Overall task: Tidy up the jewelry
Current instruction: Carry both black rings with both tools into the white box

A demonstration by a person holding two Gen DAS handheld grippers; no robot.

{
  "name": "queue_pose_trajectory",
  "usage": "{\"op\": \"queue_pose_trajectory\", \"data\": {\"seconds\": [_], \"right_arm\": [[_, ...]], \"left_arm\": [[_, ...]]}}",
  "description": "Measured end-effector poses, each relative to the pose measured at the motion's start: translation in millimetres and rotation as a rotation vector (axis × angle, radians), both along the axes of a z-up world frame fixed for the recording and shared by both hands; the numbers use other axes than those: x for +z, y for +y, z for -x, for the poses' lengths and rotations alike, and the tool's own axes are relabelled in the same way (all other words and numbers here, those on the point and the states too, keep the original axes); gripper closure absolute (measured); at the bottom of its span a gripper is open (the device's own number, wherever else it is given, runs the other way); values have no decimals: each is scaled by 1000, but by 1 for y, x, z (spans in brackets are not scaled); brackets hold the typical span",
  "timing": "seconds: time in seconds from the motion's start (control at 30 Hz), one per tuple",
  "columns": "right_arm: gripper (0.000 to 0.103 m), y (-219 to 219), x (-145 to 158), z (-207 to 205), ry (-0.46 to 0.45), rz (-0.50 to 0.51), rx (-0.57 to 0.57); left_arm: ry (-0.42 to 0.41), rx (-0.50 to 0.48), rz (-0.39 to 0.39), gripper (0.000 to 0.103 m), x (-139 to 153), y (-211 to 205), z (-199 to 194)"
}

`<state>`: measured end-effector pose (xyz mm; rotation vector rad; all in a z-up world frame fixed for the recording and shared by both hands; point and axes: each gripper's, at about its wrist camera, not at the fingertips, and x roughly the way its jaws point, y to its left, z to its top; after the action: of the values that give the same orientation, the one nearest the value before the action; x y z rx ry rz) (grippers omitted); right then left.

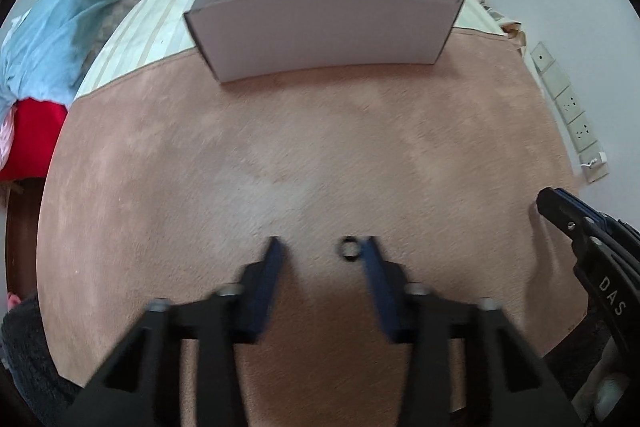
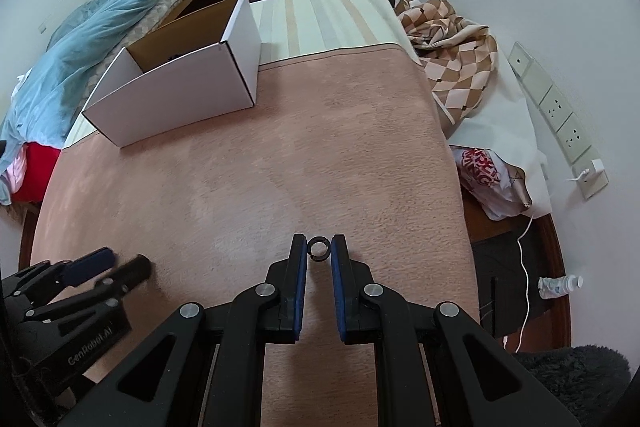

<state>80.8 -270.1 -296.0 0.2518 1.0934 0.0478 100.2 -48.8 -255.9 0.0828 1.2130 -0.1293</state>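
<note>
Mat (image 2: 280, 155): pink, bare through mid-frame; far edge meets striped cloth (image 2: 320, 15).
Box (image 2: 180, 95): white, upper left, open-topped; something dark inside, unclear.
Right gripper (image 2: 319, 247): jaws clamped on a dark ring (image 2: 319, 249), lower centre.
Left gripper (image 1: 322, 255): jaws apart; a second ring (image 1: 349, 249) touches the right finger.

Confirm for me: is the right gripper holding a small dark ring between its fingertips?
Yes. In the right wrist view the right gripper has its blue pads pressed on either side of a small dark ring above the pink blanket.
</note>
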Motion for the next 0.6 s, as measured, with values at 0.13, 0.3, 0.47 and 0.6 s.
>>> {"op": "queue_pose_trajectory", "data": {"seconds": [0.13, 0.3, 0.47, 0.6], "right_arm": [[90, -1, 3, 0, -5, -3, -9], [90, -1, 12, 0, -25, -15, -11], [90, 1, 28, -4, -61, -39, -1], [90, 5, 46, -15, -94, -71, 9]], "left_arm": [[-3, -7, 14, 94, 3, -4, 6], [-7, 1, 36, 94, 6, 5, 2], [-46, 4, 58, 94, 26, 8, 0], [-90, 8, 98, 94, 56, 14, -12]]}}
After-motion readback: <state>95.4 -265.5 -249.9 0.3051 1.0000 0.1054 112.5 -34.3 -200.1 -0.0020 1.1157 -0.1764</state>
